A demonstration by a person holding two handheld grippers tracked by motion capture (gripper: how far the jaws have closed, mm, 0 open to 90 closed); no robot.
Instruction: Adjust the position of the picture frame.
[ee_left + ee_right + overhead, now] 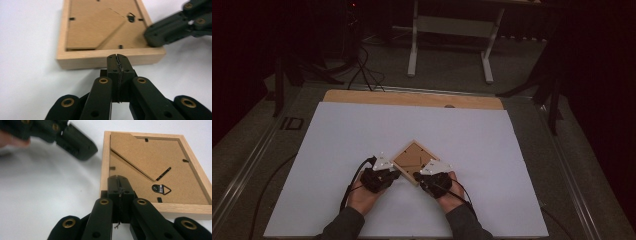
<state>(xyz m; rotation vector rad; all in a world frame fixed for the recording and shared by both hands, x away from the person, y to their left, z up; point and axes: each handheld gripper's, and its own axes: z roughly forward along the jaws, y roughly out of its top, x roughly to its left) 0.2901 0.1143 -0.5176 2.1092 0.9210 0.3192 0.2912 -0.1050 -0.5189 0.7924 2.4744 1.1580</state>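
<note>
Black jaws of my left gripper (117,58) sit pressed together, empty, at the near edge of a wooden picture frame (100,32) lying face down on the white table (362,135). My right gripper (117,180), equally closed, rests over its rim. Light, rigid, probably glazed: I'd pinch the wooden rim.

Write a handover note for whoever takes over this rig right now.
Left tool: jaws shut, empty, tip at the outer edge of the wooden picture frame; touching or just short, cannot tell.
Right tool: jaws shut, empty, tip over the frame's rail near a corner.
Frame lies face down on the white board, turned like a diamond, backing panel and hanger ring up.
Done: both tools are at the frame.
Left: probably working the backing; it looks seated, its clips untouched.
</note>
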